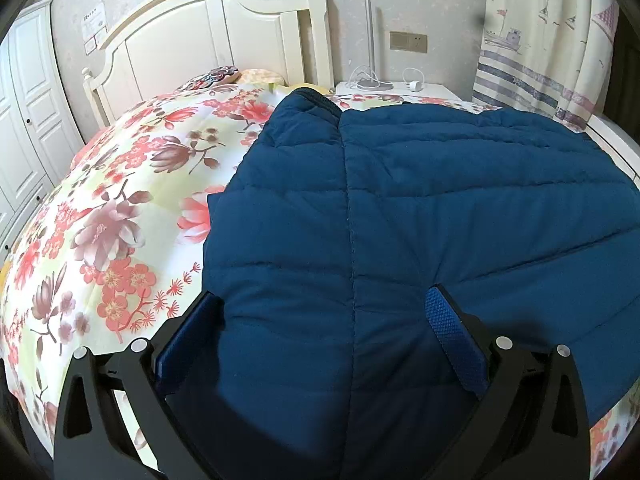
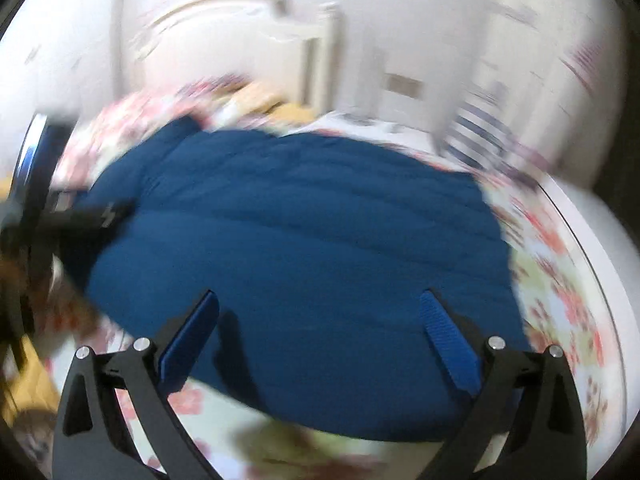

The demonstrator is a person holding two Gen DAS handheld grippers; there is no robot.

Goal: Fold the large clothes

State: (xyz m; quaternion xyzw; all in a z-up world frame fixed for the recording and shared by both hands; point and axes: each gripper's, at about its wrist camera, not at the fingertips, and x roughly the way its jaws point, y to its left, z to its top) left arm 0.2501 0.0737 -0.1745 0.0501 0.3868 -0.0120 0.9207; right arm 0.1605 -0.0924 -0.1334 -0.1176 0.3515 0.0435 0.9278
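Observation:
A dark blue quilted jacket point(image 1: 400, 200) lies spread on the floral bed cover point(image 1: 120, 220), with a stitched seam running up its middle. My left gripper point(image 1: 324, 294) is open, its blue-padded fingers wide apart on either side of the jacket's near bulging edge. The right wrist view is motion-blurred. There the same jacket point(image 2: 300, 220) lies flat on the bed cover point(image 2: 560, 280), and my right gripper point(image 2: 320, 294) hangs open above its near edge with nothing between the fingers. The left gripper's dark body point(image 2: 80, 216) shows at the jacket's left side.
A white headboard point(image 1: 208, 40) and pillows point(image 1: 216, 76) are at the far end. A white nightstand point(image 1: 400, 90) with chargers stands at the back right beside a printed curtain point(image 1: 540, 40). A white wardrobe point(image 1: 24, 120) is on the left.

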